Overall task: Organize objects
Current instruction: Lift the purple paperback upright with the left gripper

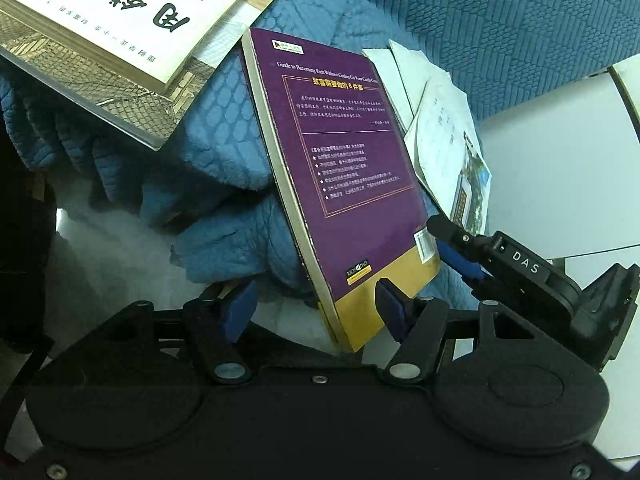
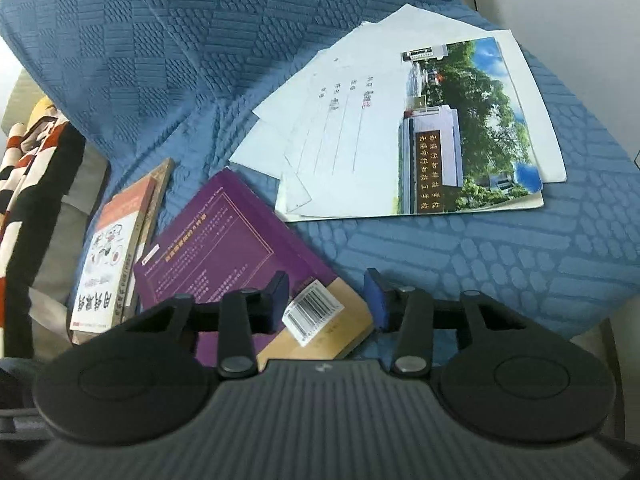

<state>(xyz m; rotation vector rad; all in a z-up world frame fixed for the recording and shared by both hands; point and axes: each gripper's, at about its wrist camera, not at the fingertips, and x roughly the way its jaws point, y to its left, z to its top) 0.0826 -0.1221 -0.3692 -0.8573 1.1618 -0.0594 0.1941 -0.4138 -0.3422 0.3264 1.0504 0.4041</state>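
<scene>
Left fingers (image 1: 316, 312) parted, straddling the purple book's (image 1: 352, 184) yellow lower corner — apparently without pressing. Right fingers (image 2: 330, 300) narrower around that corner, contact unclear. Only from the right wrist: loose papers (image 2: 400, 128) spread on blue quilt (image 2: 160, 60). Only from the left: white book (image 1: 120, 12) stacked above.

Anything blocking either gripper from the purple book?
Nothing visible. The purple book lies on the blue cover with its yellow barcode corner already between the right gripper fingers, and its lower edge between the left gripper fingers. The papers lie beside it.
</scene>
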